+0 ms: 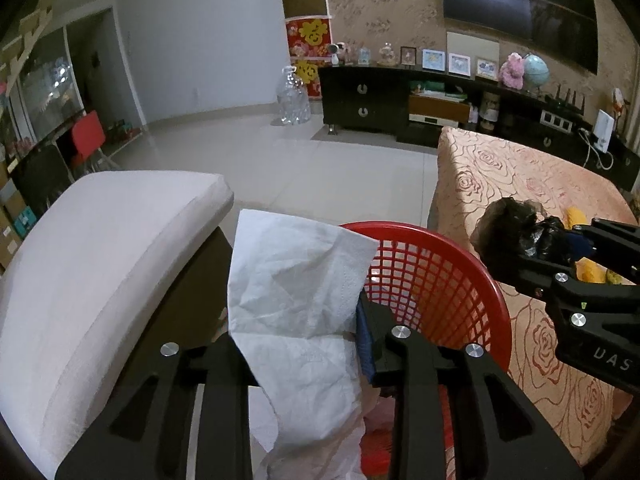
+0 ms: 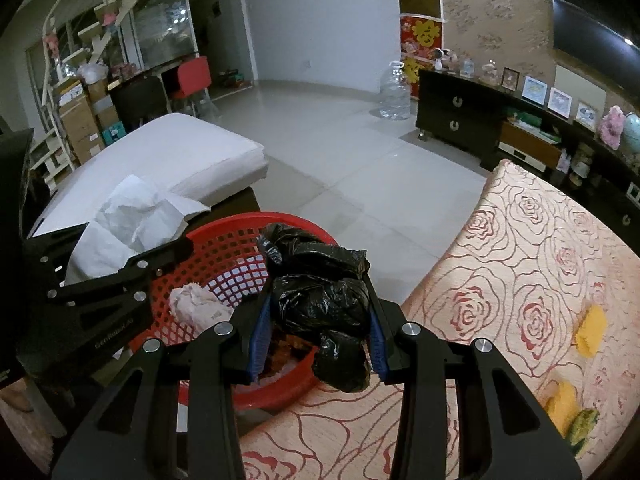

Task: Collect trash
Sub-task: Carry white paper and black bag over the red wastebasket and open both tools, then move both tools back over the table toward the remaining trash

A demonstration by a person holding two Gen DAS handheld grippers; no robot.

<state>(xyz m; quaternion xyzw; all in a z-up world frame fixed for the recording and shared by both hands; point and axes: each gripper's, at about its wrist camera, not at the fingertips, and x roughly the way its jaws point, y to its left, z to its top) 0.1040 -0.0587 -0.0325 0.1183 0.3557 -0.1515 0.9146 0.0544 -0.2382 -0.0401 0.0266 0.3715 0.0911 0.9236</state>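
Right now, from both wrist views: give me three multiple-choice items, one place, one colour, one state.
1. Where is the crumpled pinkish tissue?
A. inside the basket
B. on the tablecloth
C. on the white cushion

2. What colour is the basket?
A. blue
B. red
C. green

3. What is between the right tongs?
A. nothing
B. a yellow sponge
C. a black plastic bag

Key:
1 A: the tissue wad lies within the basket mesh.
2 B: the rim and mesh show red in both views.
3 C: the right tongs have their blue pads on the black plastic bag. The left tongs carry white tissue paper.
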